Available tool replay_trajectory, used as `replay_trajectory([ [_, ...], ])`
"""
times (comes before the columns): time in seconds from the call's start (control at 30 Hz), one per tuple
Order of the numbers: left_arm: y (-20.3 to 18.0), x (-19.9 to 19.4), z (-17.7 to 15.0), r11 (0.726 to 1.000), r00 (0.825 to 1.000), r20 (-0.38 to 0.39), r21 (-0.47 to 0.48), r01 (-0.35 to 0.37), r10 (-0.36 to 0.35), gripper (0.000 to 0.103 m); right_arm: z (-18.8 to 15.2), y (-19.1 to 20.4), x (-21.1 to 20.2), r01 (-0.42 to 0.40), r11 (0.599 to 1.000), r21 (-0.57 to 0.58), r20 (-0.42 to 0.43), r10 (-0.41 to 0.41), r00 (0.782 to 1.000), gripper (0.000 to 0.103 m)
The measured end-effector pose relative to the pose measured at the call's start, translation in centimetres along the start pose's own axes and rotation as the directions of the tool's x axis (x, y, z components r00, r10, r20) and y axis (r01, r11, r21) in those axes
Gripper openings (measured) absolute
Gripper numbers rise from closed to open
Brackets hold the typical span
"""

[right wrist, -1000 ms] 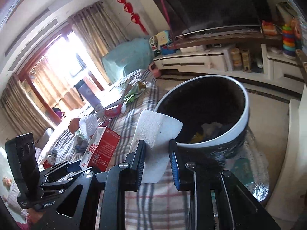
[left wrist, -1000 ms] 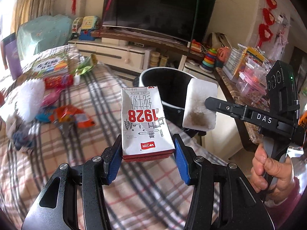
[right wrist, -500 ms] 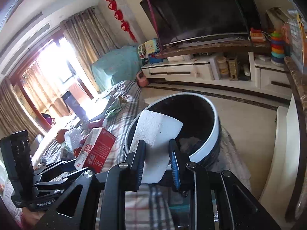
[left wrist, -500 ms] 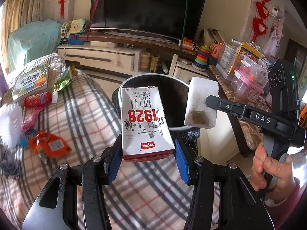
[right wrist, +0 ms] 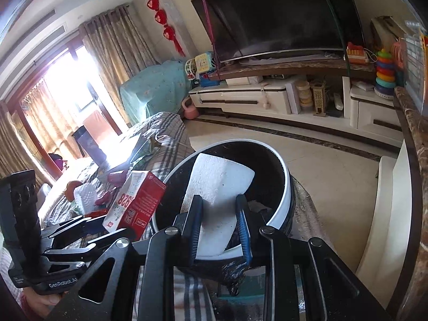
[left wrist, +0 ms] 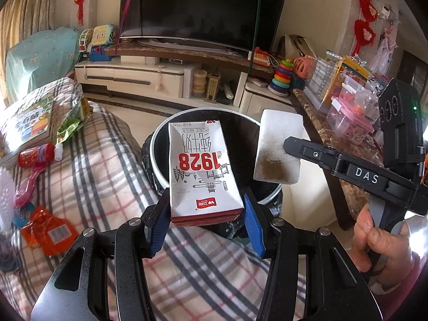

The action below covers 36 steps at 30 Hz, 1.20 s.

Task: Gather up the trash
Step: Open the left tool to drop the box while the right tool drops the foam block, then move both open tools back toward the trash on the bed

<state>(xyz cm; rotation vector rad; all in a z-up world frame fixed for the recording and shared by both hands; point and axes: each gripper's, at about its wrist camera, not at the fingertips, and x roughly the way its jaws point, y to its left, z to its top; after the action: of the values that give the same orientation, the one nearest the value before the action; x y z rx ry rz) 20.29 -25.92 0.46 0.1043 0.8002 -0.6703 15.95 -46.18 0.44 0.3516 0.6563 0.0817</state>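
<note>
- Left gripper [left wrist: 206, 220] squeezes a milk carton [left wrist: 203, 168] between its 2 blue pads [left wrist: 157, 227]. The carton is white and red, has "1928" printed on it, and is held with its print upside down.
- Behind the carton in the left wrist view is a trash bin [left wrist: 160, 144]. The bin is black inside with a white rim and stands just past the far edge of the plaid blanket [left wrist: 101, 165].
- Right gripper [right wrist: 219, 230] pinches a white foam block [right wrist: 219, 184] between its pads. From the left wrist view, the block [left wrist: 278, 149] has a brown stain on its near part.
- Seen from the right wrist camera, the block is in front of the open bin [right wrist: 283, 200], and the carton [right wrist: 133, 203] is to its left by the rim.
- A hand [left wrist: 382, 243] holds the right gripper's handle on the right side.
- On the blanket to the left lie an orange wrapper [left wrist: 48, 232], a red tube [left wrist: 37, 155] and a green packet [left wrist: 69, 125].
- Far away stands a big dark TV [left wrist: 203, 8].
</note>
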Motion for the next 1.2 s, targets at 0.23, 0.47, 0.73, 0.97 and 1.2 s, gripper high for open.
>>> replay_trajectory([
  [0.23,-0.3,1.7,0.8,1.000,1.000,-0.016,0.017,-0.003,0.003,0.050,0.7,-0.8,1.0,0.018,1.000,-0.003,-0.022,-0.018,1.000,0.026],
  [0.47,0.2,2.8,1.5,1.000,1.000,-0.031,0.010,-0.005,0.005,0.050,1.0,-1.4,2.0,0.027,1.000,-0.001,-0.048,-0.027,0.998,0.027],
  [0.73,0.3,3.5,2.2,1.000,0.999,-0.038,0.005,0.010,-0.010,0.050,1.5,-1.6,2.6,0.038,0.999,-0.008,-0.063,-0.039,0.997,0.032],
  [0.97,0.5,3.1,2.0,1.000,0.999,-0.032,-0.014,0.020,-0.021,0.062,1.7,-2.3,2.5,0.036,0.999,0.029,-0.063,-0.034,0.997,0.051],
  [1.2,1.1,0.7,-0.3,0.999,1.000,-0.006,-0.035,0.007,-0.007,0.067,0.6,-0.9,1.3,-0.006,1.000,0.023,-0.043,0.007,0.999,0.074],
])
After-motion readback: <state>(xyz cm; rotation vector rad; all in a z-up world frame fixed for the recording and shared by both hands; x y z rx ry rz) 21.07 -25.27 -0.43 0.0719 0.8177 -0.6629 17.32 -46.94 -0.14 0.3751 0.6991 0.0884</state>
